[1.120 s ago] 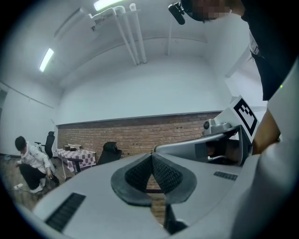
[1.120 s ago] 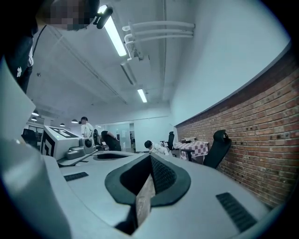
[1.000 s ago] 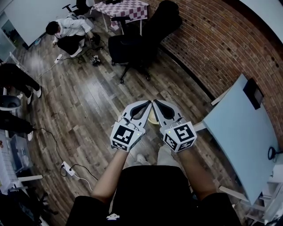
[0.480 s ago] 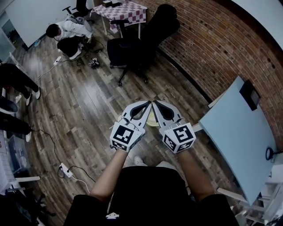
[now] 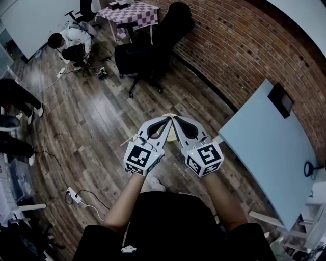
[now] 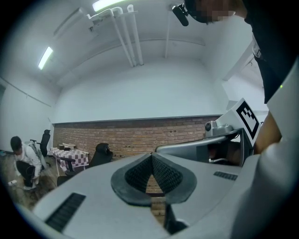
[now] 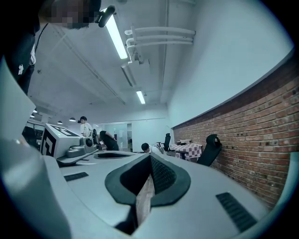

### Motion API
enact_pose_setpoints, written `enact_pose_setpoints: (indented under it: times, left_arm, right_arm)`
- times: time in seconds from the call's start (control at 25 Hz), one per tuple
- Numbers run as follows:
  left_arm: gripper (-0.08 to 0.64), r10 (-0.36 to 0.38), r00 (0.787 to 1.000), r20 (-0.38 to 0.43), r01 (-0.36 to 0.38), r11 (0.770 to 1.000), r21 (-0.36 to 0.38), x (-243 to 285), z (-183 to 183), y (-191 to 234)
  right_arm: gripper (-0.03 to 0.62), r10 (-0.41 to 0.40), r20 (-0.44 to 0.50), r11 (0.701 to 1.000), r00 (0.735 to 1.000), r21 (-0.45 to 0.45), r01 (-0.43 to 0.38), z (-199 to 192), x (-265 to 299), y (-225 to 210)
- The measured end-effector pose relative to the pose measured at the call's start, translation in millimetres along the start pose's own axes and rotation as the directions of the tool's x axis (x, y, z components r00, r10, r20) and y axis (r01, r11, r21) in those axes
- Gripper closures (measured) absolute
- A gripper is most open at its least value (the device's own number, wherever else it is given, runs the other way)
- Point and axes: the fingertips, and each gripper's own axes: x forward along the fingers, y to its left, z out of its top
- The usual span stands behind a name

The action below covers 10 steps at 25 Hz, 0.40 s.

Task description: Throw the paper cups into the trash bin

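In the head view my two grippers are held side by side above the wooden floor, tips touching. My left gripper [image 5: 169,119] is shut, and in the left gripper view its pads [image 6: 140,175] meet with nothing between them. My right gripper [image 5: 174,119] is shut on a thin pale strip [image 7: 144,198], which looks like the wall of a paper cup. The cream cup [image 5: 172,134] shows below and between the two grippers. No trash bin is in view.
A black office chair [image 5: 140,53] and a checkered table [image 5: 133,11] stand ahead by the brick wall [image 5: 239,46]. On the right stands a pale blue table [image 5: 270,148]. A person [image 5: 69,43] crouches at the far left, and a power strip [image 5: 74,193] lies on the floor.
Both grippers have travelled forward together with the person. The chair, wall and blue table have slid left and up in the head view. The jaws look unchanged.
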Motion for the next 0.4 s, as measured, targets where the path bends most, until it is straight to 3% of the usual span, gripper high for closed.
enact_pose_setpoints:
  times: [0.4]
  left_arm:
    - [0.552, 0.014, 0.999, -0.031, -0.015, 1.000, -0.017, 10, -9, -62]
  right_arm:
    - [0.591, 0.018, 0.003, 0.999, 1.000, 0.040, -0.018, -12, -61, -15]
